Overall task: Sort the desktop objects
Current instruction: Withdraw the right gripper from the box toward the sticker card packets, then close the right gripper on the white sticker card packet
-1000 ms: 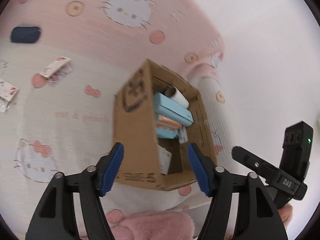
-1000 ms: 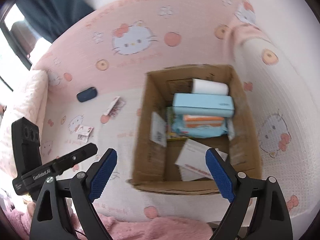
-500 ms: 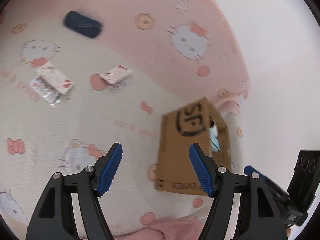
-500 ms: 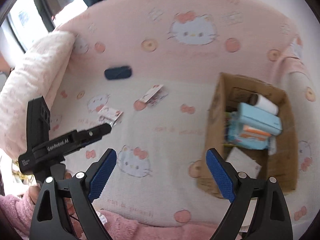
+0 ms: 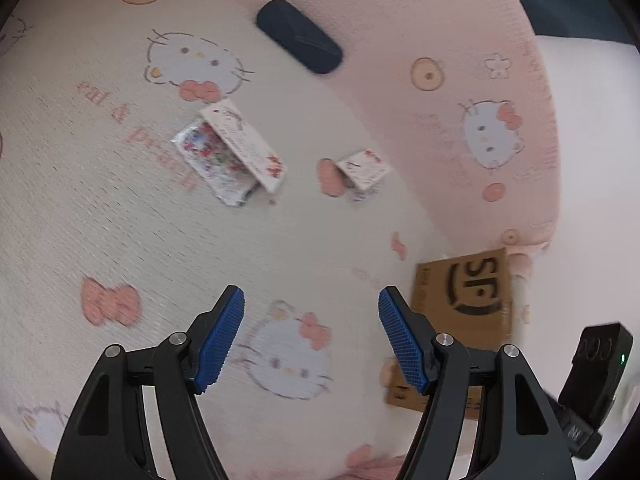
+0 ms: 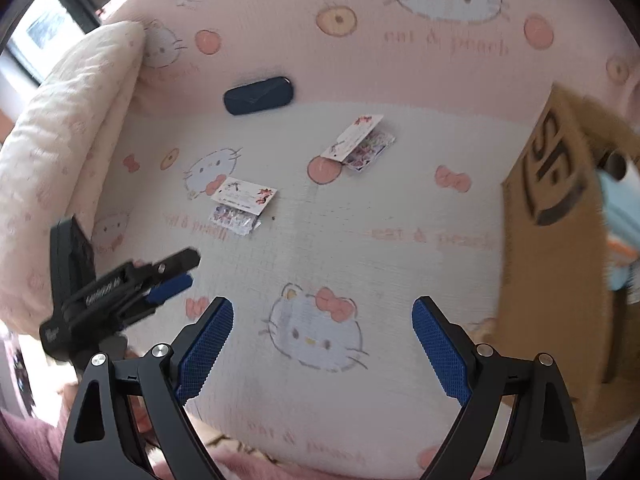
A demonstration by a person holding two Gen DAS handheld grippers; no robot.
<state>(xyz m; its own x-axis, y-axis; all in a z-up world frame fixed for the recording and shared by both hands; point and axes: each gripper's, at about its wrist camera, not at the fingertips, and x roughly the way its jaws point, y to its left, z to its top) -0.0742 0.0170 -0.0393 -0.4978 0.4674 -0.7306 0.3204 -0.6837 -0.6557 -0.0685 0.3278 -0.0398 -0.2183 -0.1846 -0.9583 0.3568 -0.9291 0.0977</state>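
Bed sheet (image 6: 328, 248) as landmark: cream centre, pink band along far edge, printed with cartoon cat faces, bows, peaches, words "cat & peach". Rolled quilt (image 6: 64, 168), cream with faint pink print (pattern blurred), lies along sheet's left edge, touching it. Window (image 6: 48, 28), bright behind dark frame, beyond quilt at sheet's far left corner. Pink fluffy fabric (image 6: 32, 444) at sheet's near edge, lower left. White wall (image 5: 592, 184) right of sheet. Dark curtain (image 5: 568, 0) above wall, past sheet's far right corner.
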